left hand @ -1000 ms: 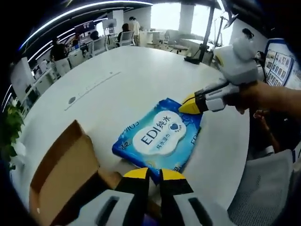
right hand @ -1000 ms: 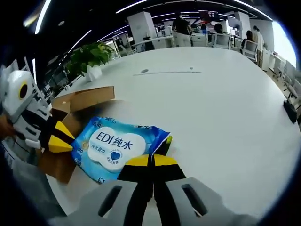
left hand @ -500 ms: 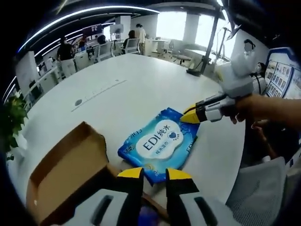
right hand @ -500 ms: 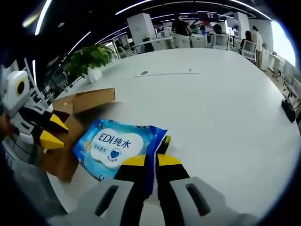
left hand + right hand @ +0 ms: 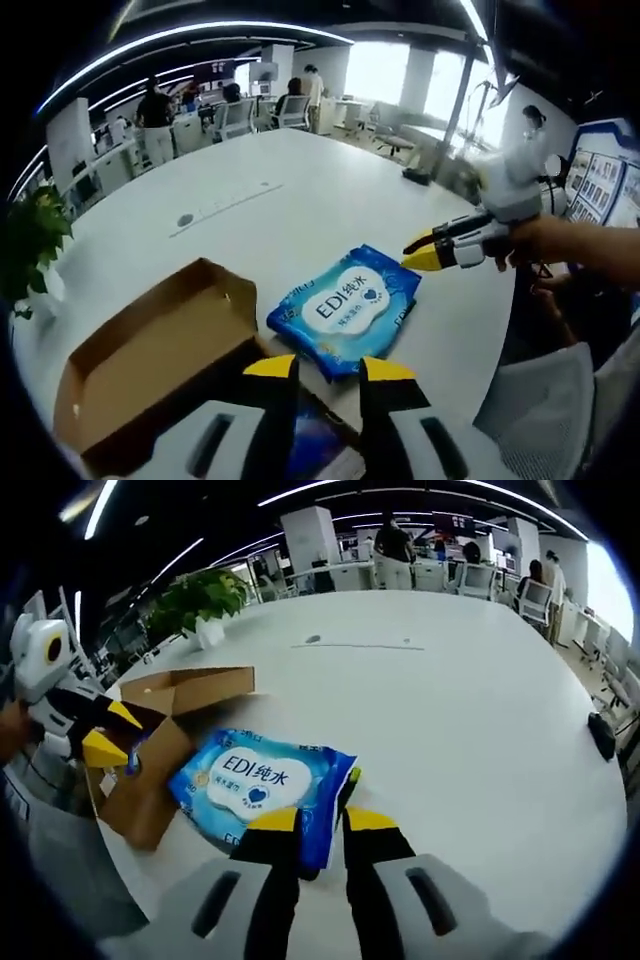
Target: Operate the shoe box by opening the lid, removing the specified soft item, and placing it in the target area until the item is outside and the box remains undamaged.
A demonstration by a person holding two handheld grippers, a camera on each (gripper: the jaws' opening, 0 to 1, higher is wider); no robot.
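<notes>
You work at a broad white round desk [image 5: 300,200] in an open-plan office, with seated people and a leafy green potted plant [image 5: 195,600] at the upper left of the right gripper view. The flat blue-and-white soft pack of wet wipes [image 5: 345,310] lies on the desk at the centre of the left gripper view, just right of the open brown cardboard shoe box [image 5: 150,360], outside it. Your left tongs [image 5: 328,368] stand parted at the bottom of that frame, holding nothing. Your right tongs [image 5: 309,820] are also parted, straddling the pack's near edge [image 5: 262,780]; whether they touch it, you cannot tell.
</notes>
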